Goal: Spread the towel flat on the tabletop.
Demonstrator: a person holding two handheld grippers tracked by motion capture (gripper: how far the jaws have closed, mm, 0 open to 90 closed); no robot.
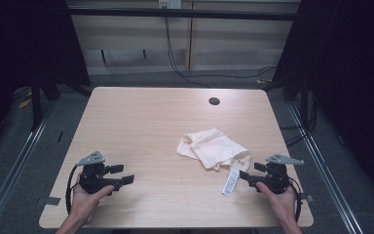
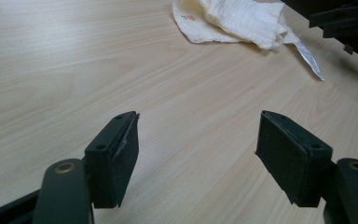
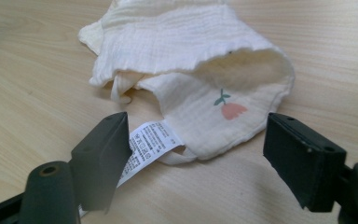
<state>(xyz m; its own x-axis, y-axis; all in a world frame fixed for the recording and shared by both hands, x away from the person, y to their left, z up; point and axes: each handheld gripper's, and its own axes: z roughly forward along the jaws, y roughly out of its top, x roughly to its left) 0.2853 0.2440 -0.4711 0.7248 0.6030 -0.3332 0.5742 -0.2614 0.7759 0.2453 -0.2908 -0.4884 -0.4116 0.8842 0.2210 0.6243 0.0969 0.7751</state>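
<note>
A crumpled cream cloth (image 1: pixel 212 147) lies on the wooden table (image 1: pixel 151 126), right of centre, with a long white care label (image 1: pixel 231 183) trailing toward the front. In the right gripper view the cloth (image 3: pixel 191 56) shows a small pink flower print (image 3: pixel 232 108), and the care label (image 3: pixel 147 147) lies by the left jaw. My right gripper (image 1: pixel 244 174) (image 3: pixel 193 144) stands open just short of the cloth's near edge, nothing pressed between its jaws. My left gripper (image 1: pixel 122 173) (image 2: pixel 198 140) rests open over bare wood at the front left, far from the cloth (image 2: pixel 235 21).
A round cable hole (image 1: pixel 214 101) sits near the table's far edge. Black cables run across the floor behind the table. Metal rails flank both sides. In the left gripper view the other gripper (image 2: pixel 345 23) shows at the top right.
</note>
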